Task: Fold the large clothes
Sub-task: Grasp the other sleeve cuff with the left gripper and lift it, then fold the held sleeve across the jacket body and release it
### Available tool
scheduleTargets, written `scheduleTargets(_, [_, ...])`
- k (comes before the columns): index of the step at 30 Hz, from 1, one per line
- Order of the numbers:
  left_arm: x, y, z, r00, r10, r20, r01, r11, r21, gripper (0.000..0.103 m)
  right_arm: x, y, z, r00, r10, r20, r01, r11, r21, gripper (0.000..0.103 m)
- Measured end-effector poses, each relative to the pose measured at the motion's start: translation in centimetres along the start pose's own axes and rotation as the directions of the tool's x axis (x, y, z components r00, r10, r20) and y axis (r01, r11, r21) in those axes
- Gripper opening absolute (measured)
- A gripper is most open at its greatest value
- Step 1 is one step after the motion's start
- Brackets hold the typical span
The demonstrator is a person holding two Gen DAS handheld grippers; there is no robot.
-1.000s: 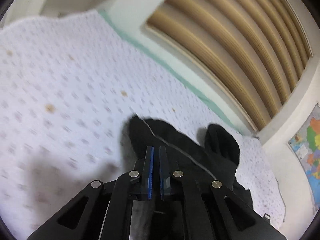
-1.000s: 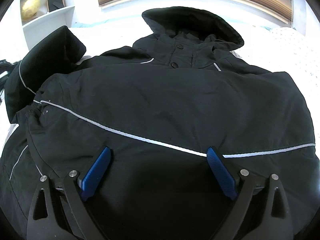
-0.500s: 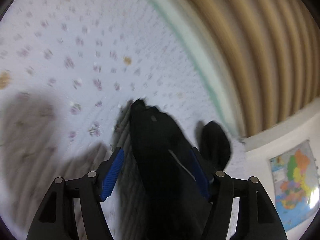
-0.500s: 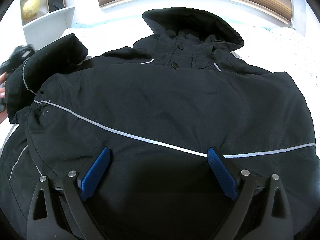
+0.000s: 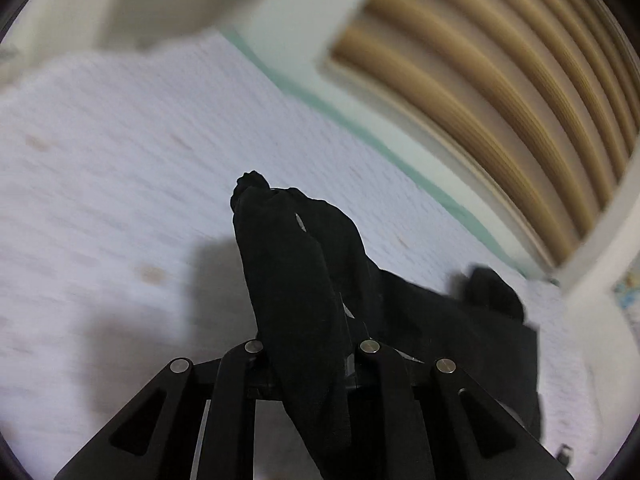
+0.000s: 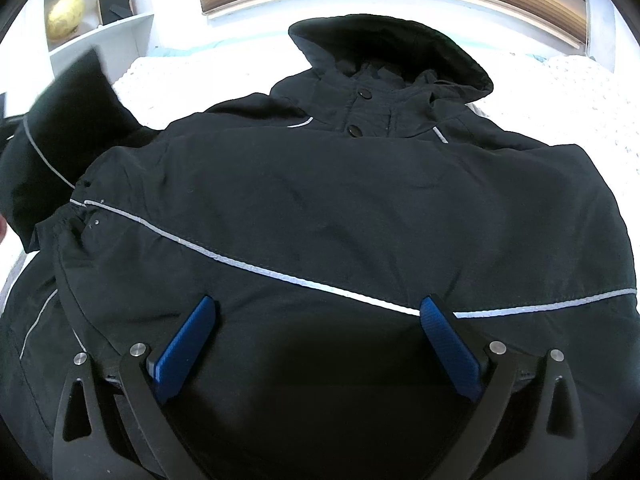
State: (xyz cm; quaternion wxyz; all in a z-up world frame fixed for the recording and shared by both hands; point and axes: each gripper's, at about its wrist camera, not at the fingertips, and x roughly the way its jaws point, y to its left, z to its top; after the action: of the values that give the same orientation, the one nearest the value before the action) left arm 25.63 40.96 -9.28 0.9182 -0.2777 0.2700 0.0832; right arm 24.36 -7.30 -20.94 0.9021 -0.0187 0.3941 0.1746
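A black hooded jacket (image 6: 340, 200) with thin reflective stripes lies front-up on a white quilted bed. Its hood (image 6: 388, 52) points to the far side. My right gripper (image 6: 316, 320) is open, its blue pads resting over the jacket's lower body with nothing between them. My left gripper (image 5: 308, 320) is shut on the jacket's sleeve (image 5: 292, 264), which stands up between the jaws and hides the pads. The lifted sleeve also shows in the right wrist view (image 6: 68, 120) at the far left.
The white quilted bedspread (image 5: 120, 160) spreads to the left of the sleeve. A white shelf unit (image 6: 100, 12) with a yellow ball and a dark box stands at the far left. A window with tan blinds (image 5: 500, 80) runs along the far wall.
My left gripper opened around the sleeve half a second ago and has now shut on it and lifted it. In the right wrist view the sleeve has risen at the left. The right gripper has not moved.
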Motion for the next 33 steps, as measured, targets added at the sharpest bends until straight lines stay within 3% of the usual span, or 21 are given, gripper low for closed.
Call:
scheduleTargets(3, [-3.5,4.3,0.4,0.986,0.156,0.052,-0.156,0.988,-0.011,0.015,0.0,0.0,0.0,1.000,-0.003,-0.002,0.003,1.000,-0.001,0.103])
scheduleTargets(6, [-4.4,9.7,-0.9,0.951,0.308,0.005,-0.306,0.948,-0.091,0.025,0.1,0.0,0.1,1.000,-0.007,-0.004,0.007,1.000,-0.004,0.103])
scheduleTargets(7, [-4.5,11.5,-1.6,0.950,0.312,-0.014,-0.311,0.940,-0.138,0.026,0.1,0.1,0.1,1.000,-0.008,-0.005,0.008,1.000,-0.005,0.103])
scheduleTargets(10, [-3.1,16.8,-4.7,0.976,0.205,-0.079,-0.219,0.920,-0.323,0.032,0.1,0.1,0.1,1.000,-0.012,-0.007,0.012,1.000,-0.008,0.103])
scheduleTargets(12, [-2.7,18.6,-5.9,0.994,0.103,-0.023,-0.103,0.909,-0.404,0.032,0.1,0.1,0.1,1.000,-0.014,-0.009,0.014,1.000,-0.009,0.103])
scheduleTargets(13, [-3.0,19.5,-6.0,0.999,0.046,0.010,-0.036,0.890,-0.455,0.032,0.1,0.1,0.1,1.000,-0.014,-0.009,0.014,1.000,-0.010,0.103])
scheduleTargets(16, [-2.9,19.9,-6.3,0.998,0.003,0.056,0.025,0.871,-0.490,0.035,0.2,0.0,0.1,1.000,-0.014,-0.009,0.014,1.000,-0.011,0.103])
scheduleTargets(19, [-1.8,18.8,-5.8,0.997,0.079,0.010,-0.067,0.904,-0.423,0.033,0.1,0.0,0.1,1.000,-0.014,-0.010,0.014,1.000,-0.012,0.103])
scheduleTargets(20, [-1.8,18.0,-5.4,0.994,0.112,0.004,-0.101,0.915,-0.392,0.024,0.1,0.0,0.1,1.000,-0.013,-0.010,0.013,1.000,-0.012,0.103])
scheduleTargets(21, [-1.9,17.3,-5.0,0.990,0.142,0.005,-0.131,0.924,-0.359,0.018,0.1,0.0,0.1,1.000,-0.013,-0.010,0.013,1.000,-0.012,0.103])
scheduleTargets(24, [-3.6,14.4,-4.4,0.982,0.180,0.054,-0.161,0.956,-0.243,0.014,0.1,0.1,0.1,1.000,-0.013,-0.009,0.012,1.000,-0.012,0.103])
scheduleTargets(29, [-6.9,5.5,-2.9,0.982,0.105,0.157,-0.102,0.994,-0.025,0.013,0.1,0.0,0.1,1.000,-0.012,-0.010,0.012,1.000,-0.012,0.103])
scheduleTargets(33, [-7.8,-4.1,-3.9,0.988,-0.039,0.148,0.013,0.985,0.173,0.013,0.1,0.0,0.0,1.000,-0.011,-0.009,0.011,1.000,-0.011,0.103])
